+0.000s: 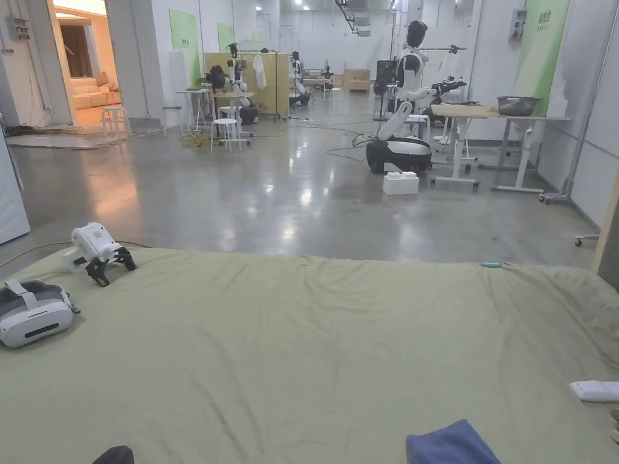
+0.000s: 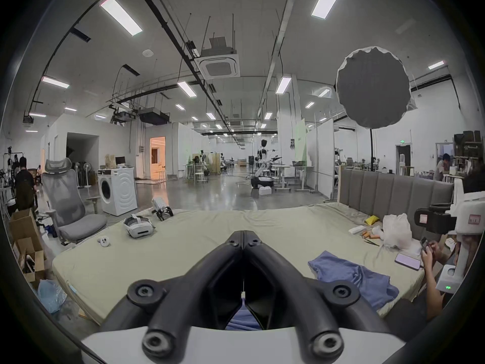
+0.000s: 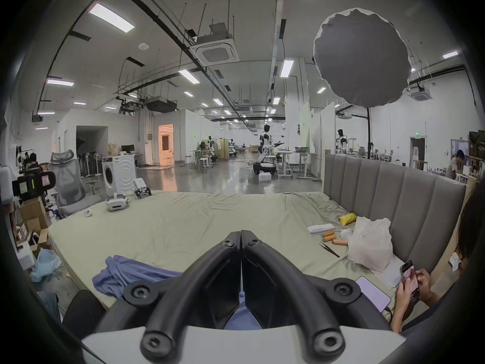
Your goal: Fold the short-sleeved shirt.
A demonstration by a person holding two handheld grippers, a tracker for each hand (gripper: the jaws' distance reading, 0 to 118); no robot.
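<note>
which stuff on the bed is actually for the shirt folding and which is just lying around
For the job: blue shirt, left tool, right tool, both with jaws closed.

Lying about: headset, spare gripper, white plastic bag, phone, orange cylinders.

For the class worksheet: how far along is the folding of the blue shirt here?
Done: nothing; the blue shirt lies crumpled near the front edge of the bed. In hand: nothing; the left tool and right tool have jaws together above the bed. Left: spreading it flat and every fold.
</note>
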